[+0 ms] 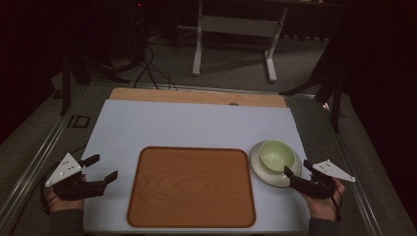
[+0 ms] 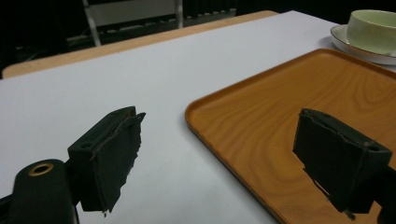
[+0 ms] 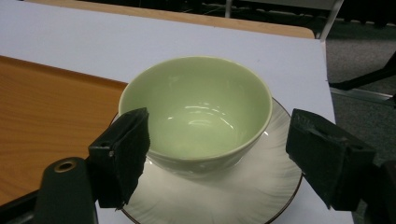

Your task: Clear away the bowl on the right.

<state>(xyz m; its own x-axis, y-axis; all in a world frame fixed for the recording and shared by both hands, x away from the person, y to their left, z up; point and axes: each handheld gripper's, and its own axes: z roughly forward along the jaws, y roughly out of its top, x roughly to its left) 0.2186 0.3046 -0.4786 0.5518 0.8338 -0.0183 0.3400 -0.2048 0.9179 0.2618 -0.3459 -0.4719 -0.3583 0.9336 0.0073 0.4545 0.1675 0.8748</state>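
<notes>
Lower right, the spread right tool (image 1: 296, 173) brackets the bowl (image 1: 276, 154) on its plate (image 1: 275, 178); lower left, the left tool (image 1: 104, 168) gapes beside the tray (image 1: 192, 187).

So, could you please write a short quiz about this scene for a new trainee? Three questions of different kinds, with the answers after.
1. True or false: the green bowl stands on the wooden tray.
2. Multiple choice: which gripper is nearest the bowl? A) the left gripper B) the right gripper C) both are equally near
3. Fill in: both grippers have their jaws ____ and hold nothing.

Key
1. False. The bowl sits on a white plate, on the table's white sheet beside the tray's right edge.
2. B. In the right gripper view its jaws flank the bowl without touching it.
3. Open.
</notes>
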